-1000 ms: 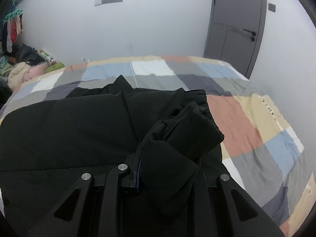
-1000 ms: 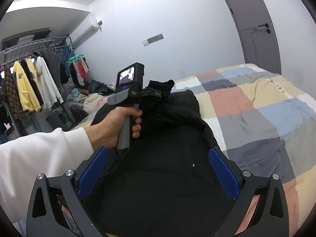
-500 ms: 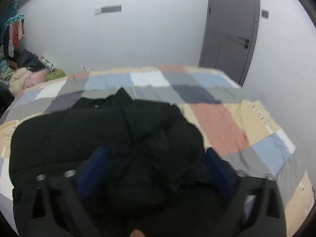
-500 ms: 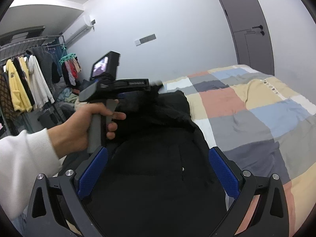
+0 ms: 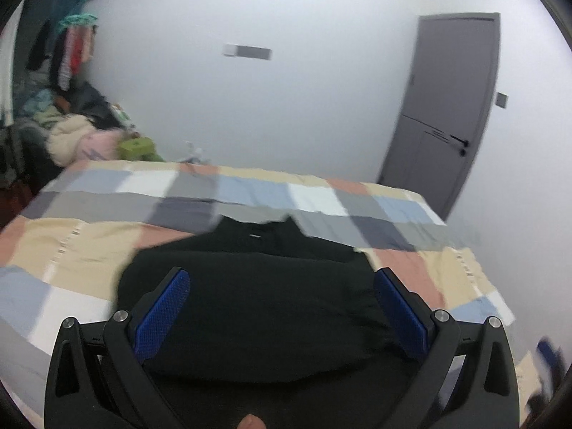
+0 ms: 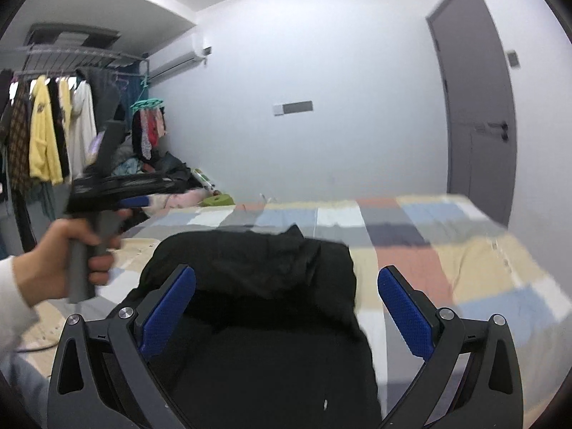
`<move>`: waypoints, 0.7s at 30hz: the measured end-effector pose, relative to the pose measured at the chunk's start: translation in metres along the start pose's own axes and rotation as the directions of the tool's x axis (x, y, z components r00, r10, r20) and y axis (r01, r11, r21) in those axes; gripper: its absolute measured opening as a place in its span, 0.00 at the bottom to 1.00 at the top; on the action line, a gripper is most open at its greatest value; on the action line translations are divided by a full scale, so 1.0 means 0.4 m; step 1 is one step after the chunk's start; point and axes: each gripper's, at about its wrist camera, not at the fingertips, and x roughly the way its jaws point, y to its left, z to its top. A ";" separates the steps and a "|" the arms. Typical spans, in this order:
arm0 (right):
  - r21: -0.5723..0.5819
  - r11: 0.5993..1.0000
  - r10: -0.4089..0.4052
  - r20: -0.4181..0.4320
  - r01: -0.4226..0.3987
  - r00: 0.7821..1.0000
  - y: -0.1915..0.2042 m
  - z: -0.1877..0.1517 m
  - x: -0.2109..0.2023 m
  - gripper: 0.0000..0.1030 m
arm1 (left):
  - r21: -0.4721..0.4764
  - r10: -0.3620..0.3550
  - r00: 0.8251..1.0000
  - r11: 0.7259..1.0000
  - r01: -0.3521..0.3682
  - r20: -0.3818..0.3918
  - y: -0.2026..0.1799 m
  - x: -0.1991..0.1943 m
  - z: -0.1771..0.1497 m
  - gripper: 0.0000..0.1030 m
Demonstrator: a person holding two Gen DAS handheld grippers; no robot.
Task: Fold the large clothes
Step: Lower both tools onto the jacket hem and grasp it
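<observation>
A black padded jacket (image 5: 250, 286) lies on the bed, its collar toward the far wall and its sleeve folded in over the body. My left gripper (image 5: 282, 304) hovers above it, open, with nothing between its blue pads (image 5: 162, 312). In the right wrist view the same jacket (image 6: 257, 268) lies below my right gripper (image 6: 286, 307), which is also open and empty. A hand (image 6: 53, 264) in a white sleeve holds the blurred left gripper (image 6: 143, 193) up at the left, clear of the jacket.
The checked bed cover (image 5: 89, 246) spreads around the jacket, with bare cover (image 6: 447, 250) to the right. A grey door (image 5: 450, 107) stands at the back right. A clothes rack (image 6: 53, 125) and a heap of clothes (image 5: 78, 136) fill the left side.
My left gripper opened and let go of the black sleeve, then rose and drew back from the jacket. The right gripper also rose, still open. The sleeve now rests on the jacket.
</observation>
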 end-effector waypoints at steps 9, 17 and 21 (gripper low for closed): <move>-0.006 0.998 0.058 -0.061 -0.058 0.996 0.042 0.048 0.264 0.93 | -0.030 0.091 0.995 0.995 -0.092 -0.035 0.229 0.053 -0.030 1.00; 0.015 0.998 0.060 -0.198 -0.058 0.978 0.065 -0.041 0.524 0.60 | -0.013 0.118 0.981 0.992 -0.122 -0.154 0.301 0.267 -0.126 0.99; 0.013 1.000 0.017 -0.249 -0.014 0.968 0.053 -0.087 0.619 0.59 | 0.037 0.138 0.970 0.990 -0.133 -0.198 0.302 0.361 -0.168 1.00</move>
